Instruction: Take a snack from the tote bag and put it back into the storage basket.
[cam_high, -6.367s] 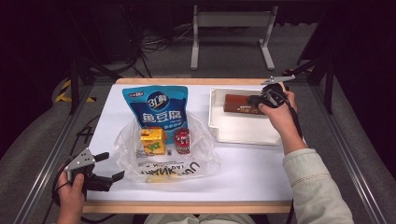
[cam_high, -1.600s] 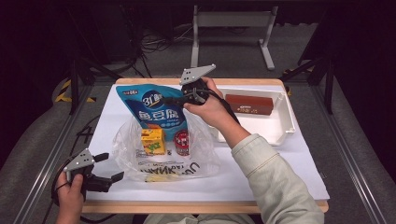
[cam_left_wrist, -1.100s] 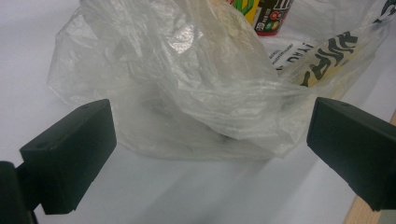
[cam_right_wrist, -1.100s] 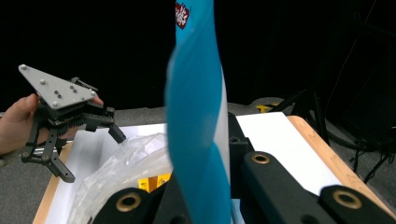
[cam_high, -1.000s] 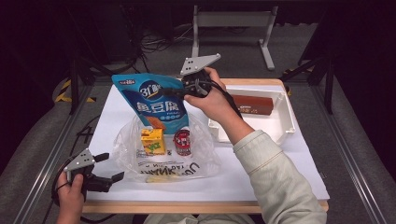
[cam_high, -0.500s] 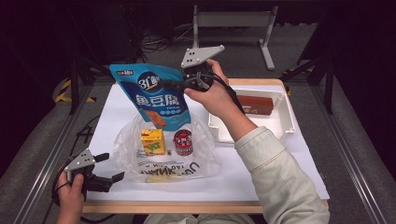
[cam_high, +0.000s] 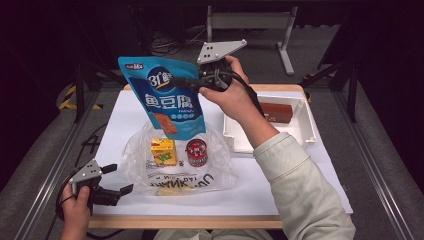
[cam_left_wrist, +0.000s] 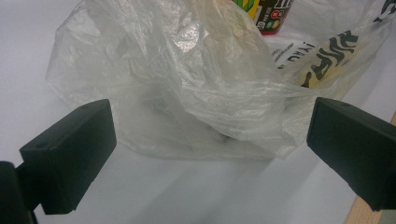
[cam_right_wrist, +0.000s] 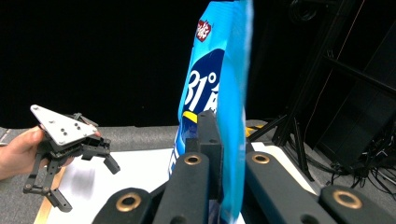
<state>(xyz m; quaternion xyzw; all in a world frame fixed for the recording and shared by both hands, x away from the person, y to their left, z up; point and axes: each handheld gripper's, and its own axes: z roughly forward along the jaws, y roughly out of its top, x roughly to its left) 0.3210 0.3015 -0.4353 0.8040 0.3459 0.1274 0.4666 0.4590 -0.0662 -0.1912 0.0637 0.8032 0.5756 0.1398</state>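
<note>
The blue pouch (cam_high: 167, 97) has come up off the tabletop (cam_high: 295, 180), above the plastic bag (cam_high: 175, 167); our right gripper (cam_high: 192, 82) pinches only its edge, so it may slip; left gripper (cam_high: 117, 180) gapes wide

The high view looks forward and down over the table (cam_high: 125, 107); both gripper views sit close behind their jaws — the left sharing the plastic bag (cam_left_wrist: 187, 79), the right the blue pouch (cam_right_wrist: 219, 93).
</note>
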